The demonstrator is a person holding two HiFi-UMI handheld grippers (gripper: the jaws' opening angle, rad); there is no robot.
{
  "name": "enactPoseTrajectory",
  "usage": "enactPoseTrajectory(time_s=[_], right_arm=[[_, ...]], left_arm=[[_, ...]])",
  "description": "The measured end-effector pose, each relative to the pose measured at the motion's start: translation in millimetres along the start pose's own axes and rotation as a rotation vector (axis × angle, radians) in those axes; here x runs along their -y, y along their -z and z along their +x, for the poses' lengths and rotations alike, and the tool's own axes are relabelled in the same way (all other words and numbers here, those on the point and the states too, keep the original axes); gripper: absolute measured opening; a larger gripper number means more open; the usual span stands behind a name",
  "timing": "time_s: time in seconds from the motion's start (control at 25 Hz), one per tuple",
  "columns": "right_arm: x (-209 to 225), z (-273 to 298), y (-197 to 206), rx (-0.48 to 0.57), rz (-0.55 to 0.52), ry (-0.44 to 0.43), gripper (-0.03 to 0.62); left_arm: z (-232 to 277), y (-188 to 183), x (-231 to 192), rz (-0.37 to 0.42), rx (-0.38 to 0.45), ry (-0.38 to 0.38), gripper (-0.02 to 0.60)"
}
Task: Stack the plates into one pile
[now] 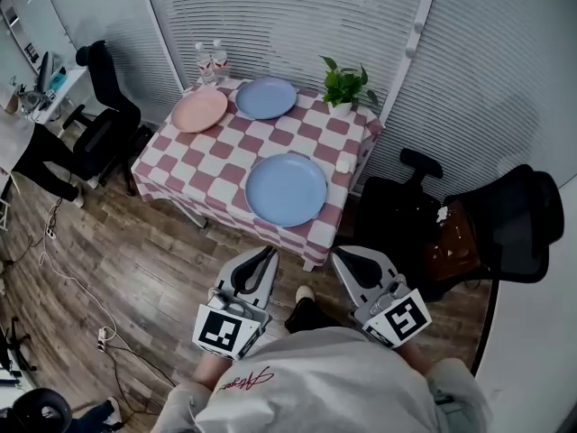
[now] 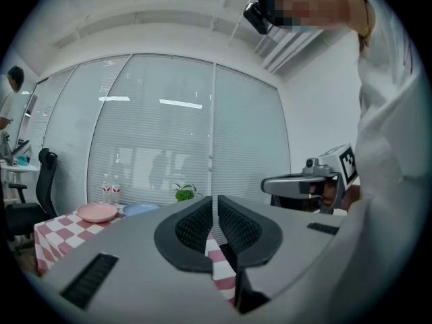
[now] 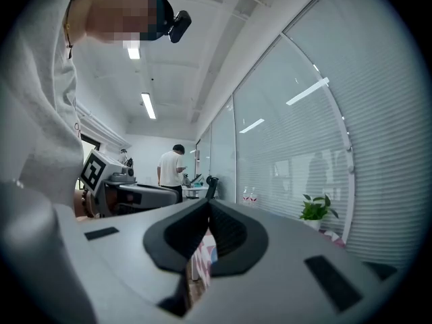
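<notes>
Plates number three, all flat and unstacked on the checked worktop [image 1: 180, 165]. The big blue plate [image 1: 286, 189] lies near the front edge. The small blue plate [image 1: 266, 98] and the pink plate [image 1: 199, 110] lie side by side at the far edge, well apart from the big one. Their rims are close, but I cannot tell whether they touch.

Behind the pink plate stand two bottles [image 1: 210, 61]. A plant [image 1: 345, 86] in a white pot stands on the far right corner, and a small white object [image 1: 343, 164] sits by the right edge, near the big blue plate.

Both tools are held short of the worktop, over the wooden floor [image 1: 135, 269] and close to the person's body, pointing towards the plates. The left hand-held gripper [image 1: 268, 253] has its jaws pressed together with nothing between them, as its own view shows. The right hand-held gripper [image 1: 341, 258] is likewise pressed together and empty.

One black chair [image 1: 101, 120] stands left of the worktop and another [image 1: 514, 219] to its right. Slatted blinds [image 1: 297, 16] run behind it.
</notes>
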State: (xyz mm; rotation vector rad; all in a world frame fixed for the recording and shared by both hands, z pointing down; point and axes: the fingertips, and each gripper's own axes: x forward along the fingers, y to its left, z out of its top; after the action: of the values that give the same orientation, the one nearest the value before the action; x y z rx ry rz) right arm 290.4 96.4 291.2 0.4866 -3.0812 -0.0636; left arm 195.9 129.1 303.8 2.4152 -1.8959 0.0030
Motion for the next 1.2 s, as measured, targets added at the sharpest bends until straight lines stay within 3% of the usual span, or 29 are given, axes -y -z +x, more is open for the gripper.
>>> enactPoseTrajectory(time_s=[0.72, 1.0, 1.2], right_arm=[[94, 52, 3, 0.013, 0.008, -0.033, 0.011], [113, 62, 11, 0.016, 0.008, -0.049, 0.011], [116, 70, 10, 0.038, 0.011, -0.055, 0.011]], left_arm=[[91, -10, -46, -0.002, 0.015, -0.054, 0.037], [105, -6, -56, -0.004, 0.001, -0.093, 0.037], [107, -1, -60, -0.003, -0.008, -0.081, 0.037]])
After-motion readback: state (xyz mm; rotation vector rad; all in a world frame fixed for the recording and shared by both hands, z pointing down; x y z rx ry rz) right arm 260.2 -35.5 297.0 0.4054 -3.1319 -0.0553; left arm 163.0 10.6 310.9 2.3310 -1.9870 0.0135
